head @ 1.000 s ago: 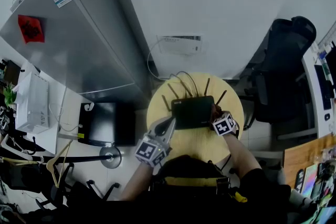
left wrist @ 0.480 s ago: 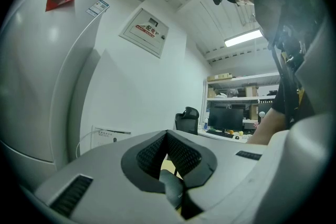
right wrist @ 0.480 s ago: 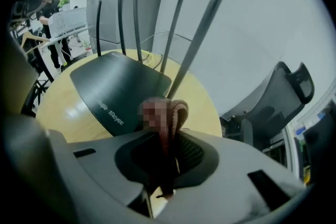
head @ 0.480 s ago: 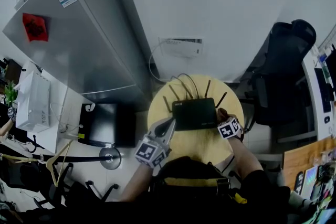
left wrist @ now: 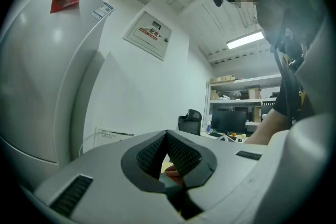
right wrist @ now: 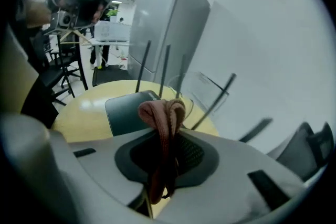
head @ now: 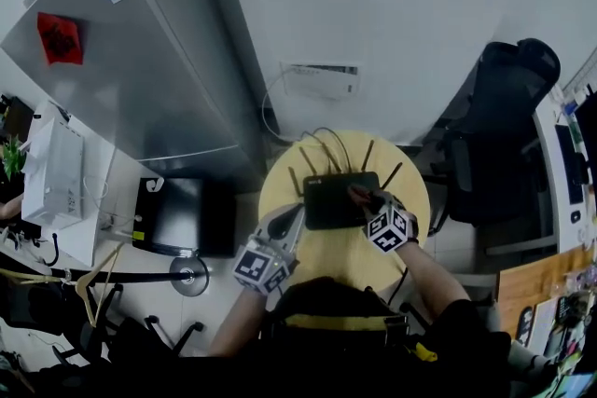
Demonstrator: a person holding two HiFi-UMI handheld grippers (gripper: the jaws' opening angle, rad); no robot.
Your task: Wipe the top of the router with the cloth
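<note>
The pink, rope-like folded cloth (right wrist: pixel 164 113) is clamped between the 2 jaws of the right gripper (right wrist: pixel 167 139). Its lower part runs down between the ribbed pads (right wrist: pixel 189 152), and its rounded fold sticks out past the fingertips at 12 o'clock. In the right gripper view the flat black plastic router (right wrist: pixel 126 110) lies just beyond that fold, at about 10 o'clock of it. Thin black antennas (right wrist: pixel 142 66) rise along the router's far edge.

From the head view the router rests on the round yellow wooden table (head: pixel 345 258), at 12 o'clock from the person. The right gripper reaches in from the router's 4 o'clock, and the cloth sits over the right part of its top. Whether the cloth touches the surface cannot be told.

The left gripper (head: pixel 300 214) is at the router's 8 o'clock, just beside its near left corner. Its 2 jaws are pressed together at the tips with nothing clamped between them.
</note>
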